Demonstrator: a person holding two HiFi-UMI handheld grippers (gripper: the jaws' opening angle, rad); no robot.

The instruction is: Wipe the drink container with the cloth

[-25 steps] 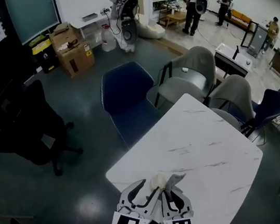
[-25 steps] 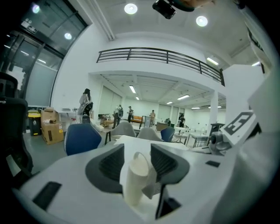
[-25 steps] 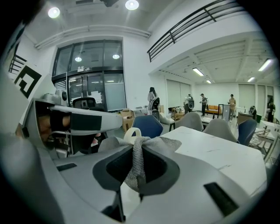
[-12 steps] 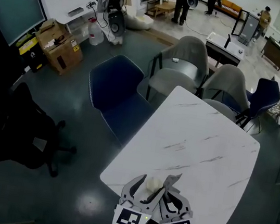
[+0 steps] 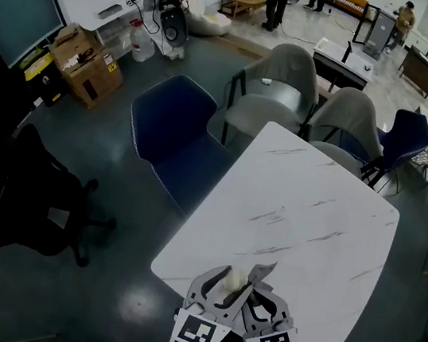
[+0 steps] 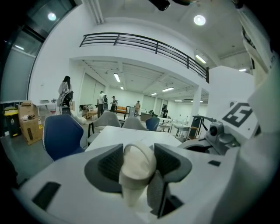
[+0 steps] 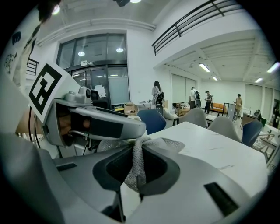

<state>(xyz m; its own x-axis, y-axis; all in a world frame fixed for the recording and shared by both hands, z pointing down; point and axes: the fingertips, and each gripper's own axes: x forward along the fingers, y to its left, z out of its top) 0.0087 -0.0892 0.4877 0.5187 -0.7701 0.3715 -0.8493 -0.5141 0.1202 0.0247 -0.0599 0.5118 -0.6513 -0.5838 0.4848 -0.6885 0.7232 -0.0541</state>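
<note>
The drink container (image 6: 138, 164) is a small cream cup, tilted between the pads of my left gripper (image 6: 139, 159). Those jaws have just been closing, and both pads now touch the cup's sides. In the head view the container (image 5: 235, 278) and left gripper (image 5: 225, 281) are low over the near edge of the white marble table (image 5: 312, 214). My right gripper (image 7: 138, 170) is shut on a grey woven cloth (image 7: 136, 168), which bunches between its pads. The cloth (image 5: 264, 271) sticks up right beside the cup, and the right gripper (image 5: 258, 291) sits close against the left one.
A blue chair (image 5: 173, 132) stands at the table's left. Grey chairs (image 5: 279, 88) and another blue one (image 5: 409, 133) stand at its far side. A black office chair (image 5: 28, 201) and a cardboard box (image 5: 86, 65) are on the floor to the left. People stand far off.
The left jaws stand wider around the cup than a second ago, and the left gripper has sunk a little. The right gripper and the cloth have hardly moved.
</note>
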